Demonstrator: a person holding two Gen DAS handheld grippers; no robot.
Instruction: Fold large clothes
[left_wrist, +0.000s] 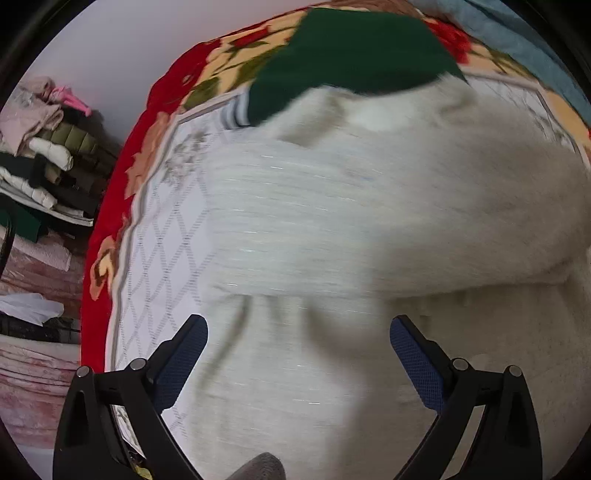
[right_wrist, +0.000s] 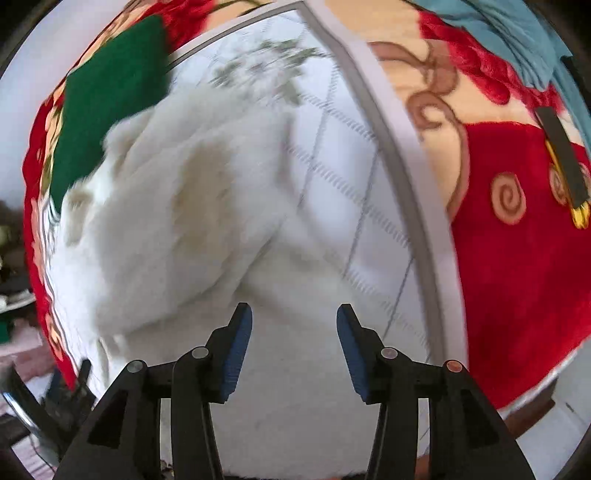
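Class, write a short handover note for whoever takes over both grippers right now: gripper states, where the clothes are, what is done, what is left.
Left gripper: open, holding nothing, above the white fluffy garment.
Right gripper: open, holding nothing, over the same garment.
The garment lies bunched on the patterned blanket; a green cloth lies at its far end.
Done: no tidy fold visible yet.
Left: spread it flat, then fold.

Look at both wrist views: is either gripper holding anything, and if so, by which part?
Nothing is held. The left gripper and right gripper both stand open above the white fluffy garment, with no fabric between their pads.
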